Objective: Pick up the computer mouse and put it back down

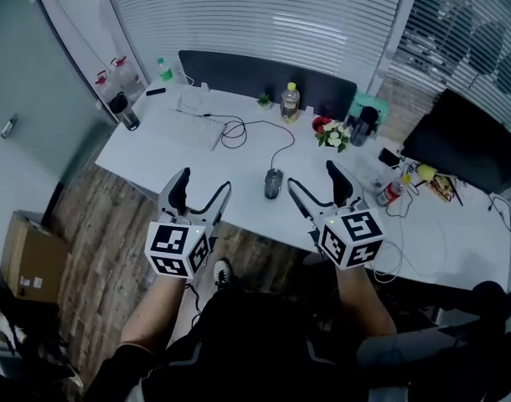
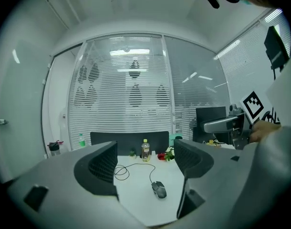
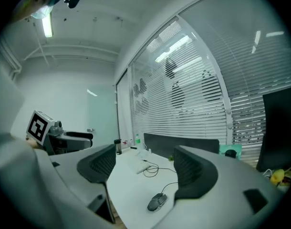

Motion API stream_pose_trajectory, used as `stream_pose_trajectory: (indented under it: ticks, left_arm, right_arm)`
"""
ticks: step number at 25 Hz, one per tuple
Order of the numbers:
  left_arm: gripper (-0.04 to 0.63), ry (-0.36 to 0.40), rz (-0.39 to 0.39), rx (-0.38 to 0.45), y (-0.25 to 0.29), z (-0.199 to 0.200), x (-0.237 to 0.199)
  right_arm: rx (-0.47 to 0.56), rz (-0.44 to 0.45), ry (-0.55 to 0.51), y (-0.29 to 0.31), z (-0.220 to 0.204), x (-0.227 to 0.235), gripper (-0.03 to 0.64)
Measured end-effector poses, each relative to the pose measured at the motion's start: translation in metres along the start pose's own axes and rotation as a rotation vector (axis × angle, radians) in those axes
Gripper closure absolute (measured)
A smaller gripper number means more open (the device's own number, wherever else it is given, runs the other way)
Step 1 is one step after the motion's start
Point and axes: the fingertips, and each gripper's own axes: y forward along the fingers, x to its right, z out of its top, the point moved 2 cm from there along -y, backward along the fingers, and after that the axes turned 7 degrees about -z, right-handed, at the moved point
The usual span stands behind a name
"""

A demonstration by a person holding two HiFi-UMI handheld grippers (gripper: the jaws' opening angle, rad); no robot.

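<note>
Both grippers hover at the near edge of the white desk with nothing in them: the left gripper has its jaws spread wide, only desk showing in the gap, and the right gripper is equally wide open and empty. The computer mouse lies flat on the desk between them, closer to the right gripper and touching neither. Its long axis runs away from the person, and its thin black cable leaves the far end. The mouse is dark grey, rounded and contoured; the jaws are dark, curved, with grid-textured inner pads.
</note>
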Motion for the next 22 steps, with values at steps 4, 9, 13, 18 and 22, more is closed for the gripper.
stream_pose_trajectory:
  ticks: [4, 9, 13, 18, 22]
  left_arm:
    - [0.225, 0.014, -0.056, 0.016, 0.023, 0.003, -0.04]
    - [0.226, 0.022, -0.132, 0.002, 0.055, 0.003, -0.09]
    - [0.226, 0.015, -0.212, -0.027, 0.073, -0.008, -0.105]
    - [0.225, 0.009, -0.245, 0.001, 0.086, -0.003, -0.129]
    - [0.225, -0.006, -0.253, -0.025, 0.098, -0.012, -0.14]
  right_arm:
    - [-0.01, -0.11, 0.026, 0.027, 0.0, -0.001, 0.252]
    - [-0.031, -0.208, 0.022, 0.062, 0.005, -0.009, 0.249]
    - [-0.019, -0.287, 0.042, 0.072, 0.009, -0.016, 0.252]
    - [-0.037, -0.33, 0.032, 0.093, 0.013, -0.024, 0.247]
    - [-0.05, -0.35, 0.045, 0.106, 0.011, -0.02, 0.244]
